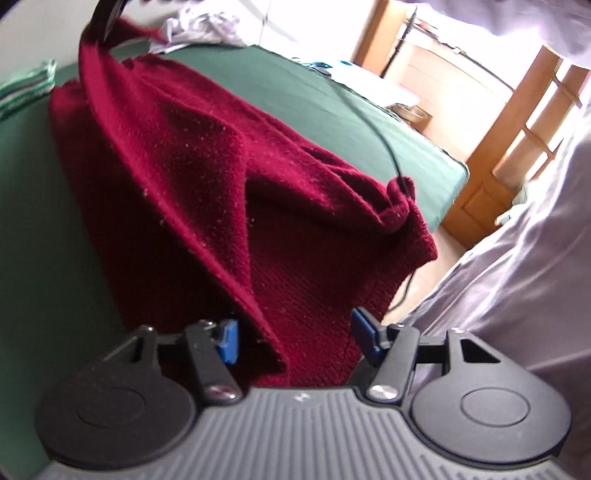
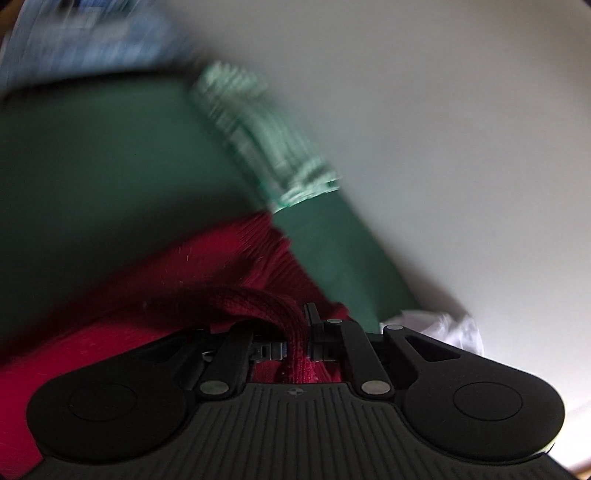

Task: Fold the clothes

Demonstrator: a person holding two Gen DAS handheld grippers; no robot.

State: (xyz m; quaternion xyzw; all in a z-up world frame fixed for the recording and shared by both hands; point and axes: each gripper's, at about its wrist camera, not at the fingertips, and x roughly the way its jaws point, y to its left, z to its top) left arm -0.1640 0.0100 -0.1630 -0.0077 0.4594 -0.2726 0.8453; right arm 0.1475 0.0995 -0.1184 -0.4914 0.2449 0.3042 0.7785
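Nearest me, the left gripper (image 1: 291,341) stood with its blue pads (image 1: 229,341) apart, a fold of the dark red sweater (image 1: 207,177) running down between them but neither pad pressing on it, so far as I could see. At about three o'clock from it, a pale sleeve (image 1: 517,277) of the person filled that side of the view.

The right gripper (image 2: 295,350) was clamped together on a rolled edge of the sweater (image 2: 229,266), the knit bunched up through its narrow gap. In the left wrist's view a taut band of the sweater rose towards eleven o'clock to a dark object at the top edge, probably that same gripper, though it was cut off there.

The rest of the sweater lay slumped across the green table cover (image 1: 295,85), one corner hanging over the near edge at about four o'clock. Further off, a folded green-and-white striped cloth (image 1: 26,88) sat at nine o'clock, and a crumpled white garment (image 1: 207,26) at twelve.

I judged the fold half made. With only one gripper holding, the sweater could twist or drag sideways as it was pulled, and the hanging corner might tug the lot off the table. A thin black cable (image 1: 391,155) lay across that corner and could snag.
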